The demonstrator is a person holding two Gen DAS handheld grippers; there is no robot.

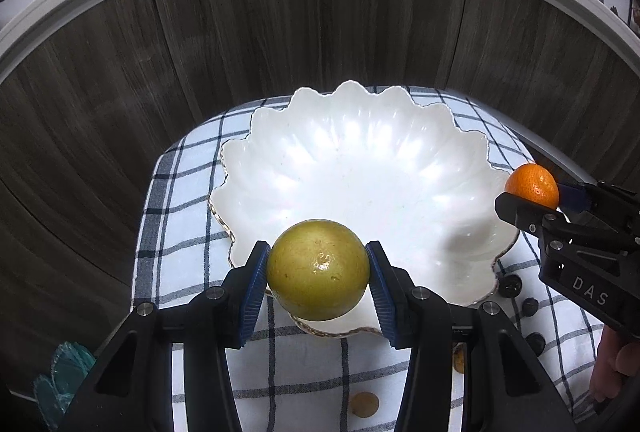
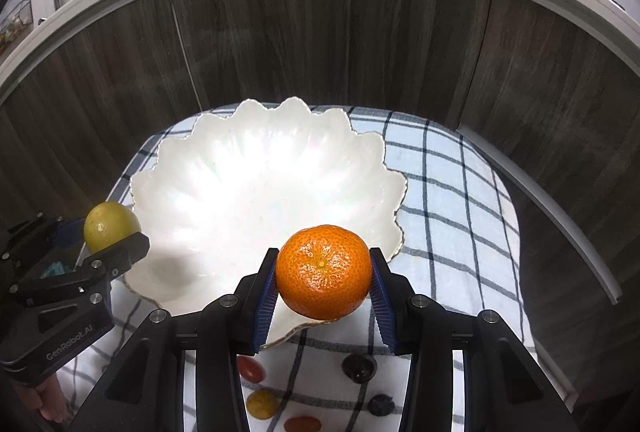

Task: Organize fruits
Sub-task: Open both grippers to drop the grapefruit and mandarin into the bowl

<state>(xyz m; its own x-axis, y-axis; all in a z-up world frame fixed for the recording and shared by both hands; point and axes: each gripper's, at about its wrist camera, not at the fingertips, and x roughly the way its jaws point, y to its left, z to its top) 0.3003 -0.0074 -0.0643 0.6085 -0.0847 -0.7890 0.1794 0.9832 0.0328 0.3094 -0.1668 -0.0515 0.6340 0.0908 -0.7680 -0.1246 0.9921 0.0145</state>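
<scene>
My left gripper point(image 1: 318, 274) is shut on a yellow-green citrus fruit point(image 1: 318, 268), held just above the near rim of a white scalloped bowl point(image 1: 360, 168). My right gripper point(image 2: 324, 272) is shut on an orange mandarin point(image 2: 323, 270), also over the bowl's point(image 2: 248, 184) near rim. Each wrist view shows the other gripper from the side: the right gripper point(image 1: 532, 198) with the mandarin point(image 1: 531, 186) at the bowl's right edge, the left gripper point(image 2: 108, 236) with the green fruit point(image 2: 110, 226) at its left edge. The bowl holds nothing.
The bowl rests on a blue-checked cloth point(image 2: 452, 200) on a small table. Small fruits lie on the cloth near me: a red one point(image 2: 250, 369), a yellow one point(image 2: 261, 404), dark ones point(image 2: 359, 366), point(image 1: 511, 285). Dark wood cabinet fronts point(image 1: 280, 32) curve behind.
</scene>
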